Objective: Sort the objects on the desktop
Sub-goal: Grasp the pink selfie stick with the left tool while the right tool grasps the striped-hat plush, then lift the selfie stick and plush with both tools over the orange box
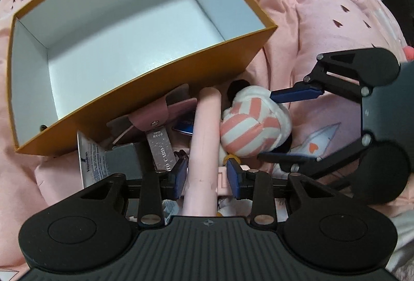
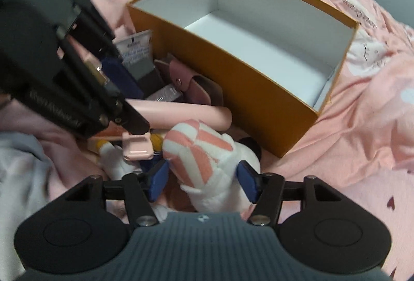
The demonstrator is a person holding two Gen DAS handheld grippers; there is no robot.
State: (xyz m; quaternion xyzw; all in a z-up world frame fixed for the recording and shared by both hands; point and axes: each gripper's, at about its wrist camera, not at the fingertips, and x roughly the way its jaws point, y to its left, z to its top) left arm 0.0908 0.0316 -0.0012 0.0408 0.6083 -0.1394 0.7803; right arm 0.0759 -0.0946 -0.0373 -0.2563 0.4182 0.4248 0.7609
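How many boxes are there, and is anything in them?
1. The orange box sits on the pink bedding, behind the pile of things, and its white inside holds nothing. Another could hide under the pile.

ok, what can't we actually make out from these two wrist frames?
- Left gripper contact: left wrist view, fingers flank the pink tube; whether the pads touch it can't be told.
- Right gripper grip: fingers straddle the striped plush; contact unclear.
- Plush's lower body: right wrist view, cut off behind the gripper body.
- Silver card: print partly hidden by the finger.
- White leaflet: text blurred.
- Orange box: near inner corner hidden by its wall.
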